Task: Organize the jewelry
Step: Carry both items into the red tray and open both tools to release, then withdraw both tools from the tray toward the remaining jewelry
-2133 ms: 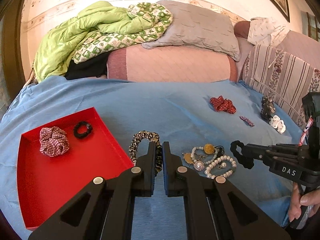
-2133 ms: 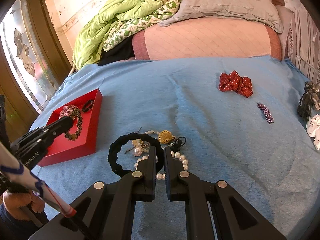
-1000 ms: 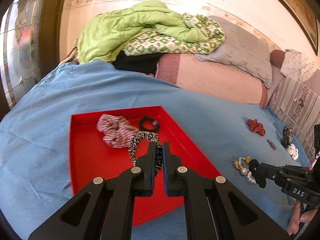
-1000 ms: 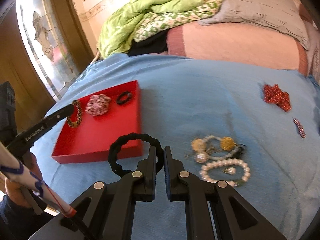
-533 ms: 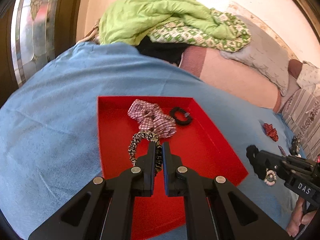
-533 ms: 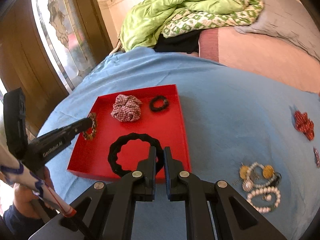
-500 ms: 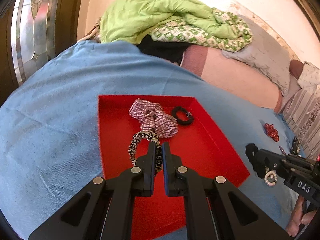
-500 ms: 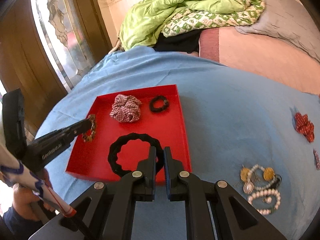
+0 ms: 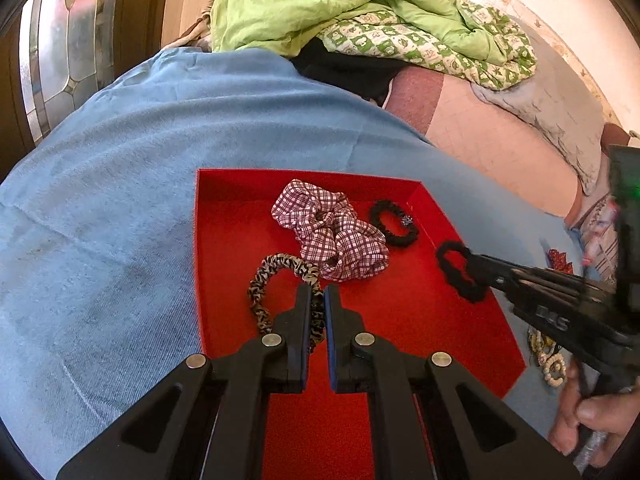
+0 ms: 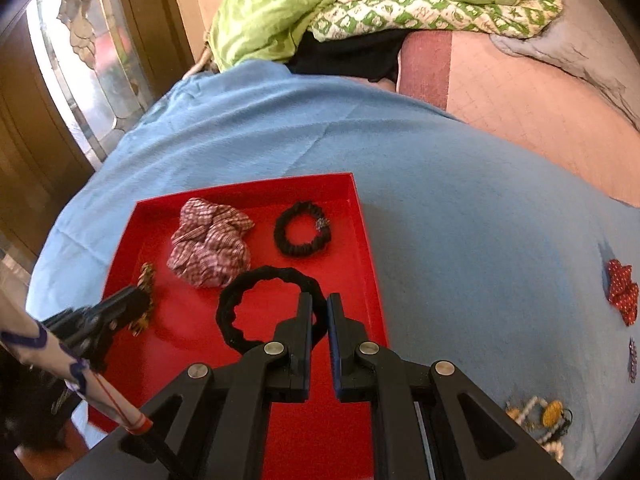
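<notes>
My left gripper (image 9: 318,294) is shut on a leopard-print scrunchie (image 9: 264,280), which hangs over the red tray (image 9: 240,220). My right gripper (image 10: 319,304) is shut on a black ruffled hair tie (image 10: 240,292), also above the red tray (image 10: 360,216). In the tray lie a plaid scrunchie (image 9: 336,236) and a small black hair tie (image 9: 394,224). The right view shows the plaid scrunchie (image 10: 210,242), the small black hair tie (image 10: 302,234) and the left gripper (image 10: 140,306) at the tray's left side. A pile of pearl and gold jewelry (image 10: 548,420) lies on the blue cover.
The blue bed cover (image 10: 460,220) carries a red polka-dot bow (image 10: 622,294) at the right. A green quilt (image 9: 340,4) and pillows (image 9: 552,92) are heaped behind. A stained-glass door (image 9: 64,40) stands at the left. A person's hand (image 9: 592,416) grips the right tool.
Both grippers have swung left from the jewelry pile to above the red tray, each carrying its hair tie. The tray now fills the middle of both views.
</notes>
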The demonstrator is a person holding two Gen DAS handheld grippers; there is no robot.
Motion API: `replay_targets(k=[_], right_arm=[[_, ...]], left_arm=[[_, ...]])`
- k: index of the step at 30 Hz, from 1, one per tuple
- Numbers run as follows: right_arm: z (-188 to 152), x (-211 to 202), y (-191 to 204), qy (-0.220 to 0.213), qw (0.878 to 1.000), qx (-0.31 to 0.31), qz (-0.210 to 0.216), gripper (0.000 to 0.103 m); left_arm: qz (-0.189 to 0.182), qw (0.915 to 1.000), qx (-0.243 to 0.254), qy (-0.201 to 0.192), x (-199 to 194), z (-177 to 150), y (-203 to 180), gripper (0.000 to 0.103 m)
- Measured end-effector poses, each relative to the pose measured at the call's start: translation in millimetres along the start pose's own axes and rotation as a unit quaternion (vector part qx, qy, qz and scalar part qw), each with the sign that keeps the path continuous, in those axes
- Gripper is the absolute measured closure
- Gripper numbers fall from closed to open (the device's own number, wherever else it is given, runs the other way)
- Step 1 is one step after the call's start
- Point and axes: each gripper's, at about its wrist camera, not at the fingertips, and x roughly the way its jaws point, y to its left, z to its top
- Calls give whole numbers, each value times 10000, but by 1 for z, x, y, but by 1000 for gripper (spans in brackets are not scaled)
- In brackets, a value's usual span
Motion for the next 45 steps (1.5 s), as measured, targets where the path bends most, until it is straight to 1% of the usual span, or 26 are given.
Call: replay_targets(k=[3,9,14,17,20,21,22,23,24,30,33,35,45], right_arm=[[8,16,0,128,9998,-1,-147,94],[12,37,0,335,9992,57,-204,94],[12,44,1,387,9989,90,-240,94],[12,46,1,406,9989,137,-193,94],[12,45,0,399,9989,142,-188,94],[13,45,0,400,9989,152,-170,92],[13,44,0,392,9990,166,-165,91],[13,43,0,383,9990,170,-167,87],[13,43,0,363,9991,171,-166,86],[15,33,1,238,9995,166,-80,86],[13,25,1,177,9996,202,-6,86],[12,19,1,126,9997,202,40,86],[-2,-9,-7,-23,9995,235,196,85]], left_arm=[[-4,10000,-61,16,2,2,2,97],[24,9999,-88,63,5,3,1,97],[48,9999,-104,102,7,4,1,97],[84,9999,-100,92,8,4,2,97],[97,9998,-112,93,8,4,2,94],[106,9998,-108,92,8,4,2,92],[126,9998,-109,86,8,4,3,86],[130,9998,-109,70,7,4,3,80],[135,9998,-106,48,6,4,3,79],[153,9999,-46,-51,2,4,-1,78],[172,9997,-26,-165,-3,5,-4,76],[221,9994,24,-253,-6,6,-7,72],[333,9980,168,-503,-14,5,-21,70]])
